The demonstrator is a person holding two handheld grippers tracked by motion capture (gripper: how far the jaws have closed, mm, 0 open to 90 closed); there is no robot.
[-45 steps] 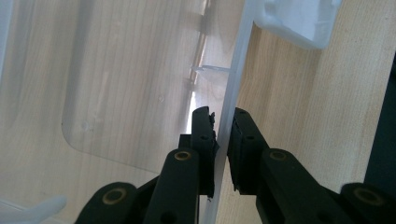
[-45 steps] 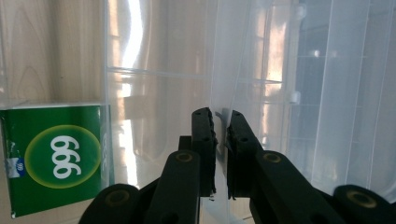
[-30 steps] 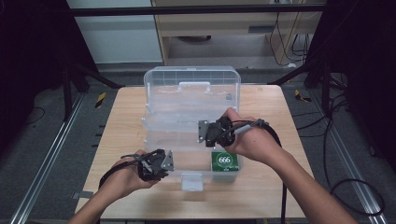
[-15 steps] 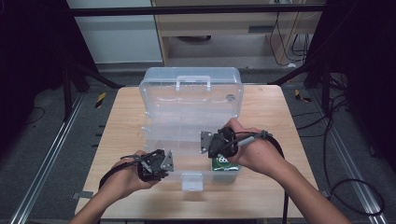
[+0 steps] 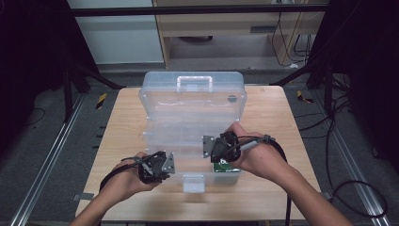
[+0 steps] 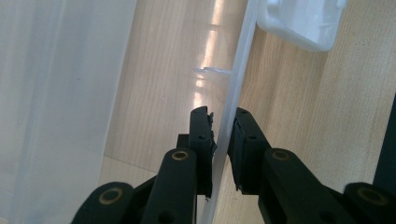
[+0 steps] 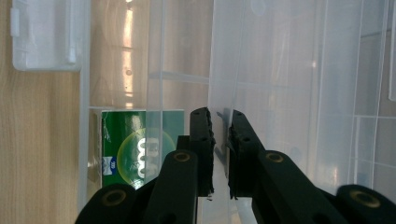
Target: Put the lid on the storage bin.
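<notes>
A clear plastic case [image 5: 193, 101] lies open on the wooden table, its lid tilted back. A green carton [image 5: 221, 167] sits in its front right compartment, and the same green carton [image 7: 135, 144] appears behind a clear wall. My left gripper [image 5: 170, 164] is at the case's front left, and that left gripper [image 6: 222, 121] is shut on the thin front wall [image 6: 238, 79]. My right gripper [image 5: 210, 149] hangs over the front right part. That right gripper [image 7: 220, 121] is shut on the edge of a clear inner tray [image 7: 261, 70].
The case's front latch [image 5: 193, 182] sticks out toward the table's near edge. Bare wood [image 5: 117, 127] lies left and right of the case. Black frame posts and cables stand on the floor around the table.
My right gripper has come down and toward the near edge with the clear tray, now low over the green carton. The left gripper has stayed on the front wall.
</notes>
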